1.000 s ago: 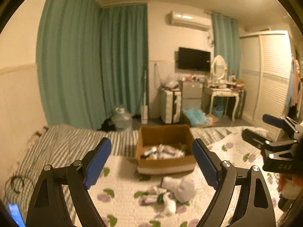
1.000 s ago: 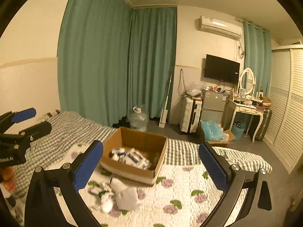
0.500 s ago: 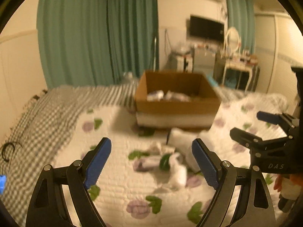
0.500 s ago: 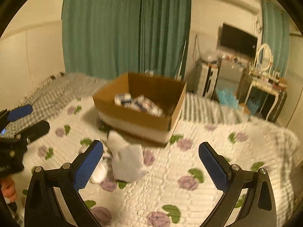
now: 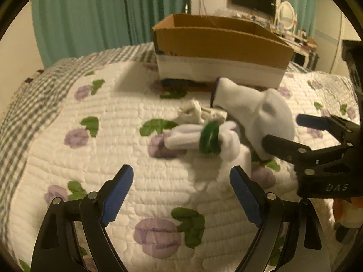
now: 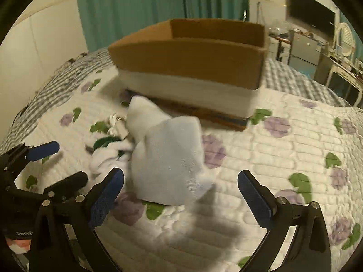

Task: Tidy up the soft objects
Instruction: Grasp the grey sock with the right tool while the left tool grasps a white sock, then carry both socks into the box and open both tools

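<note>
While both of my tools hang low over the bed, neither one has anything between its fingers. My left gripper [image 5: 179, 195] is spread wide above the floral quilt [image 5: 113, 149], its blue pads well apart and touching nothing. My right gripper [image 6: 181, 195] is spread just as wide, and its fingers frame the near end of the large white sock [image 6: 168, 158] without closing on it; from the left wrist view that same gripper [image 5: 283, 131] reaches in from the right, one black finger just beside the sock [image 5: 256, 111], though I cannot tell whether it touches.

That sock lies on the quilt in front of the cardboard box [image 5: 217, 49], its cuff end pointing toward the box's base. Just to its left sits a small heap of soft things: a rolled white bundle with a green band [image 5: 208, 138] around its middle, and a crumpled white piece [image 5: 190, 113] behind it, nearer the box. From the right wrist view the heap [image 6: 111, 151] is partly hidden behind the large sock and blurred.

The box [image 6: 188, 63] stands open on the quilt with a white strip around its lower walls; its contents are hidden from this low angle. Green curtains [image 5: 109, 15] hang behind, and a grey checked blanket [image 5: 27, 95] borders the quilt on the left
</note>
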